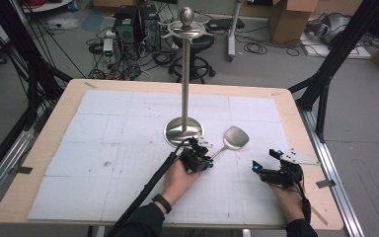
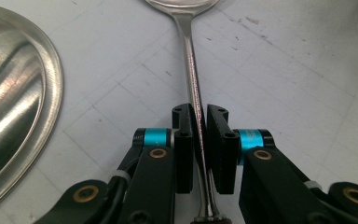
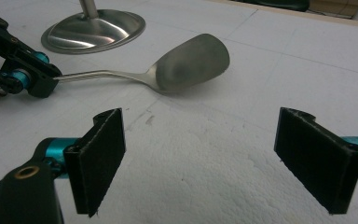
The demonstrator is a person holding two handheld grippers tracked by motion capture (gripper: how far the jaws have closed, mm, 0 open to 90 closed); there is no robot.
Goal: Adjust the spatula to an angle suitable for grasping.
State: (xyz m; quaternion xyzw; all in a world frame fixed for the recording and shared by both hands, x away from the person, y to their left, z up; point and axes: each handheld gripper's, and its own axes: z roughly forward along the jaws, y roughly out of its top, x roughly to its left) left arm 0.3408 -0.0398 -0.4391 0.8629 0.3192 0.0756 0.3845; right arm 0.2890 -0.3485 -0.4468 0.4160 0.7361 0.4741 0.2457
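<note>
A metal spatula (image 1: 234, 137) lies on the white mat (image 1: 118, 128), its blade pointing away to the right of the stand's round base (image 1: 183, 131). My left gripper (image 1: 208, 159) is shut on the spatula's thin handle (image 2: 191, 56); both black pads pinch the handle in the left gripper view, where my left gripper (image 2: 199, 116) is seen from behind. My right gripper (image 1: 264, 159) rests to the right, apart from the spatula. In its own view my right gripper (image 3: 200, 154) stands open with nothing between the pads, facing the spatula (image 3: 191, 63) and the left gripper (image 3: 42, 79).
A tall metal stand (image 1: 185, 74) with hooks at its top rises from the base (image 2: 14, 93) just left of the held handle. The wooden table's rim (image 1: 306, 148) frames the mat. Black frame poles, a stool and computers stand on the floor beyond.
</note>
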